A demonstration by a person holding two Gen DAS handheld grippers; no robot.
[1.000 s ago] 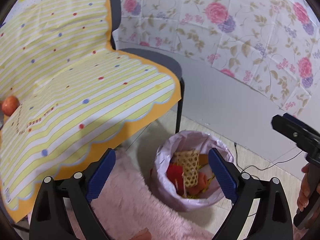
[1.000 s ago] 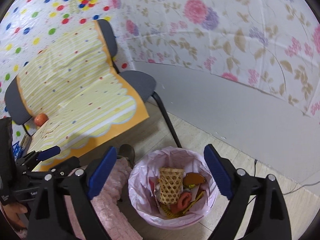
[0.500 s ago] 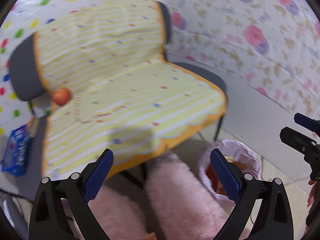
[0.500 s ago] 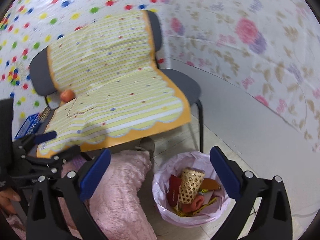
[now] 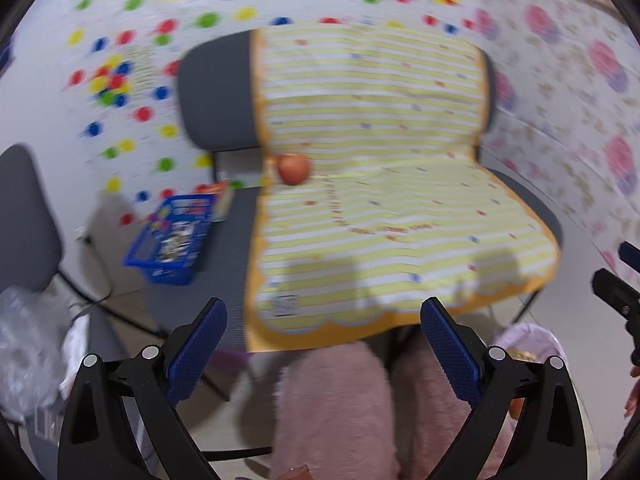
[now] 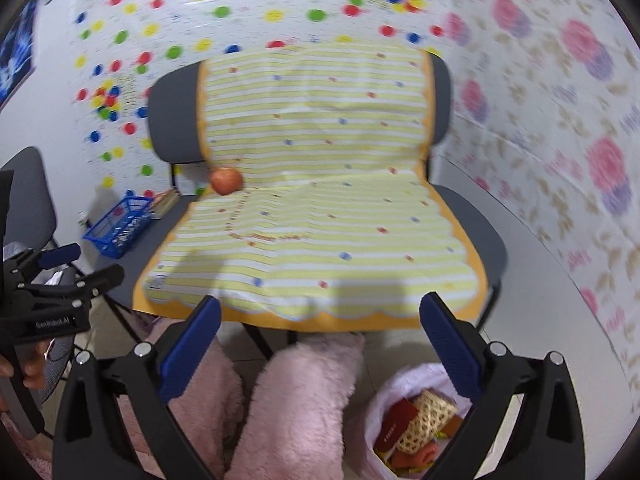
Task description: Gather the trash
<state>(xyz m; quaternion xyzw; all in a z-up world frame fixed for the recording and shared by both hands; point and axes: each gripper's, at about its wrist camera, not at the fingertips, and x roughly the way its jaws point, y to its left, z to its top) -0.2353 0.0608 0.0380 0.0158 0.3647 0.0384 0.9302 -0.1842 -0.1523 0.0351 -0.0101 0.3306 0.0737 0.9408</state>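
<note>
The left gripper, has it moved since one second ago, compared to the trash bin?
Yes. The left gripper has swung up and left: the trash bin, earlier centred between its fingers, now sits at the lower right, and the chair fills the view.

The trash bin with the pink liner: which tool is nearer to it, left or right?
Right. The right tool hovers just above-left of the trash bin; the left tool is farther left, bin at its right.

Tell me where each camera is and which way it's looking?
Left wrist: on the left gripper, facing the chair; own open fingers, pink-clad legs, right gripper at edge.
Right wrist: on the right gripper, facing the chair from the right; open fingers, legs, the left gripper and hand.
Both show the striped cloth, apple, blue basket, trash bin.
</note>
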